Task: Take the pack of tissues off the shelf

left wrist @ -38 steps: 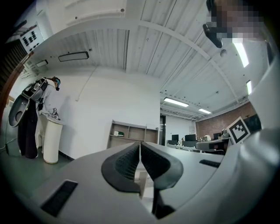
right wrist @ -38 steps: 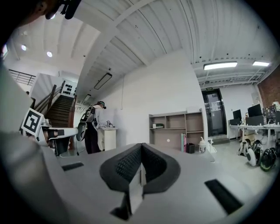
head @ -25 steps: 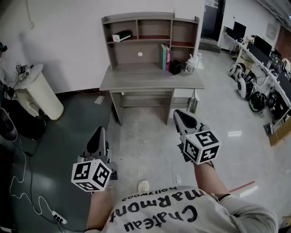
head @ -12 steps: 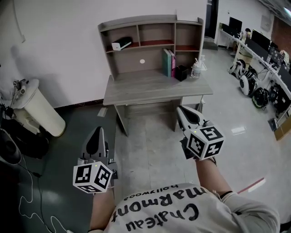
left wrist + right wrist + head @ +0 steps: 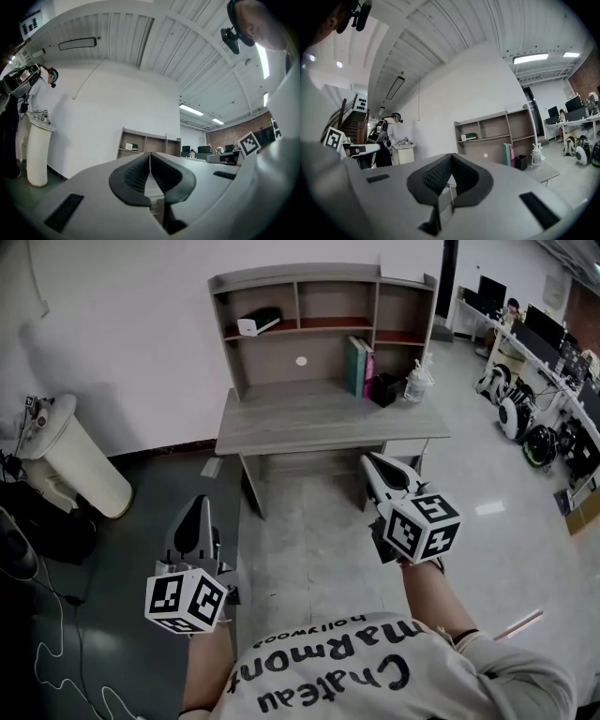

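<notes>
Grey wood-grain bench (image 5: 328, 423) with a three-bay hutch shelf (image 5: 319, 276) on top stands at twelve o'clock in the head view, well apart from both grippers. The pack of tissues (image 5: 258, 322), a small white-and-dark block, lies in the upper left bay of that shelf, at about eleven o'clock on the frame, with nothing touching it. At one o'clock, on the bench under the right bays, stand upright teal and pink books (image 5: 358, 364) and a clear plastic bottle (image 5: 417, 382).

The task looks to be barely begun: this is the approach, and the reach, the grasp and the lift off the shelf are all left to do. The left gripper (image 5: 199, 510), at seven o'clock, has its fingers (image 5: 133, 176) pressed together with nothing between them. The right gripper (image 5: 373, 470), at five o'clock, likewise has its fingers (image 5: 436, 176) closed and empty, so one pair must open before any grasp.

Against the frame a second ago, the bench and shelf appear larger and sit further right. The pale cylindrical bin (image 5: 70, 460) at nine o'clock has slid towards the left edge. Both grippers keep their closed pose and have come nearer the bench front.
</notes>
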`<action>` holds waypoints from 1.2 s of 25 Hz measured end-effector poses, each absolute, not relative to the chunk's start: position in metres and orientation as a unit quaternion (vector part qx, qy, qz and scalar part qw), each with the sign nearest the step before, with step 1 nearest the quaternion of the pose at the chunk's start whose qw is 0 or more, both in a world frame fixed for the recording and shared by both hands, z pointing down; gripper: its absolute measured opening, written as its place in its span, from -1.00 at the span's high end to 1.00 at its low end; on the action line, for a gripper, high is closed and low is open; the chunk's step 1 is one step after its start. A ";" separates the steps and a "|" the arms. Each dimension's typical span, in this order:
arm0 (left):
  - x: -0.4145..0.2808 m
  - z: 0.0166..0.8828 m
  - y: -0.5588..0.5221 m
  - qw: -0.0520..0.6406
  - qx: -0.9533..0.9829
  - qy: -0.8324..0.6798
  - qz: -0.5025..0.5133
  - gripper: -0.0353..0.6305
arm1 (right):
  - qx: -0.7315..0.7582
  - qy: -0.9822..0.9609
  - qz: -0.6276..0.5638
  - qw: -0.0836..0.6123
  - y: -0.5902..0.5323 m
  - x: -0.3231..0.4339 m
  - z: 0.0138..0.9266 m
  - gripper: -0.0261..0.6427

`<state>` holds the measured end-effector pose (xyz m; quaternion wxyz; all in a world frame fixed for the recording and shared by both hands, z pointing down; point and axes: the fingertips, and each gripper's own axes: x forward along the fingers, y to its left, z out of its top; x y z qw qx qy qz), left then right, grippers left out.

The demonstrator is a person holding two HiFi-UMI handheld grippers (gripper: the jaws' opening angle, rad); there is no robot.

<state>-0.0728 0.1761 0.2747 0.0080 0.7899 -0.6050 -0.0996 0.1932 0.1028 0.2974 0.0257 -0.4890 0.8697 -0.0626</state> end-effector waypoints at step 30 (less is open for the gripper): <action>-0.090 0.333 0.094 0.053 0.790 -0.607 -0.065 0.83 | -0.453 0.883 -0.121 -0.028 0.017 0.140 0.369 0.90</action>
